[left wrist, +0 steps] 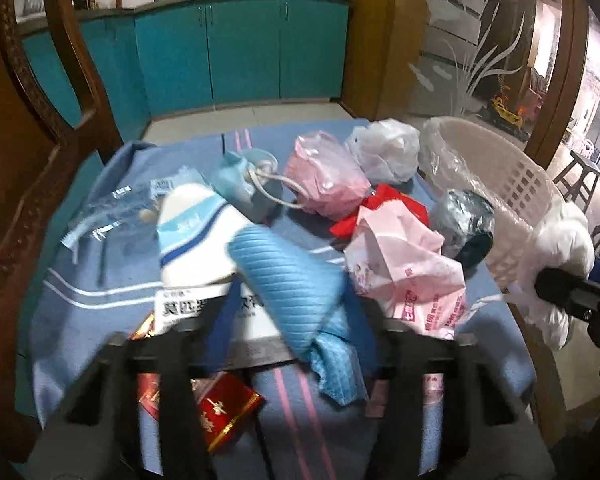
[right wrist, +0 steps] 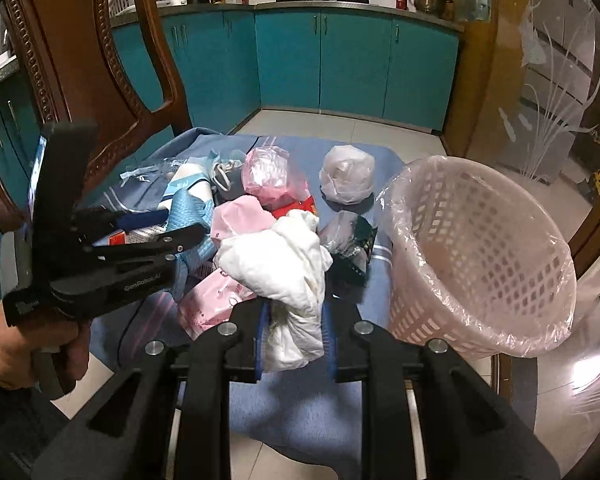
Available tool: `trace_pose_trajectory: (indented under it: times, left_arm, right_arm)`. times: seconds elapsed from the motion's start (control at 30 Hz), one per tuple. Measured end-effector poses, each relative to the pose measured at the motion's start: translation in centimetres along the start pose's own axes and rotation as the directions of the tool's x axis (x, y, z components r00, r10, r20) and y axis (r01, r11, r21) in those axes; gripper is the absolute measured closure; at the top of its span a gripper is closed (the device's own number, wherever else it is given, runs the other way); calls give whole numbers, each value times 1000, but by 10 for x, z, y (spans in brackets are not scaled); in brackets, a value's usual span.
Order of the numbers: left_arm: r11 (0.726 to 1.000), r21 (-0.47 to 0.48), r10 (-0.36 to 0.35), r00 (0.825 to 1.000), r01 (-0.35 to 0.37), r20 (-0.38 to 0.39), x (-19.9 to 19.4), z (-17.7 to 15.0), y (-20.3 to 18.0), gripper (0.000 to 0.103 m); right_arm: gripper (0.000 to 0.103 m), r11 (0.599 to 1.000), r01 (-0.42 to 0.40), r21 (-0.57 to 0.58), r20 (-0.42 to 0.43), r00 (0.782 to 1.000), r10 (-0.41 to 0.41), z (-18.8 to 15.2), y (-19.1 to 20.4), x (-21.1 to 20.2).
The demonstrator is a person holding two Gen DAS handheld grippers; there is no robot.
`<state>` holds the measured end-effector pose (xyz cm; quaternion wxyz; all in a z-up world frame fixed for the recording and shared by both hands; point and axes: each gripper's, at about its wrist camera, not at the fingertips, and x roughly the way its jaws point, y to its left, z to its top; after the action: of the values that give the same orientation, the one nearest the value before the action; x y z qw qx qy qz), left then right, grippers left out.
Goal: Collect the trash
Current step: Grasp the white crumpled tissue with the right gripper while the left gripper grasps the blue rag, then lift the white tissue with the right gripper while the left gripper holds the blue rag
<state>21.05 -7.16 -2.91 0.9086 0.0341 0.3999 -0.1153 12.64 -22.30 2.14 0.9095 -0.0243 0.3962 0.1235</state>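
We see the right gripper (right wrist: 293, 336) clamped on a crumpled white tissue (right wrist: 287, 276) just beside the pink basket (right wrist: 484, 256). The left gripper (left wrist: 295, 320) seems closed on a blue ribbed wrapper (left wrist: 287, 280), though blur hides its pads, above the blue cloth (left wrist: 99, 300).

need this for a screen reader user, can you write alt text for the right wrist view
The right gripper is clamped on a crumpled white tissue wad above a blue cloth strewn with trash, beside a pink lined basket on the right. At left, a hand holds the left gripper over a blue wrapper.
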Motion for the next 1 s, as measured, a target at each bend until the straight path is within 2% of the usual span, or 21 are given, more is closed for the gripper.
trace_pose_trajectory:
  times: [0.07,0.13,0.37,0.5,0.63,0.8,1.0]
  left_arm:
    - [1000,-3,-7,1000,7,5,-4,-2,1,81]
    - [1000,-4,-1,1000,1,23,-15,-3,4,84]
    - [998,-42,45,992,-41,114,-76,-8,35,84]
    - [997,-32,75,982,-71,171,-114,-17,48,84]
    - [996,-20,85,977,-83,195,-140,-27,57,84]
    - [995,-33,102,977,-97,190,-146,-36,64,84]
    - [994,-50,110,977,-102,182,-137,-40,63,84]
  right_arm:
    - [80,1000,-11,0,8,1000,11,3,1,-2]
    - [80,1000,-21,1,27,999,21,5,2,-7]
    - [80,999,-51,-13,107,993,52,13,16,-25]
    - [80,998,-57,-3,145,988,57,14,19,-32]
    - [80,998,-66,20,166,984,62,14,18,-36]
    - [80,998,-68,8,174,983,65,11,30,-35]
    - [80,999,-50,-13,155,987,52,7,39,-24]
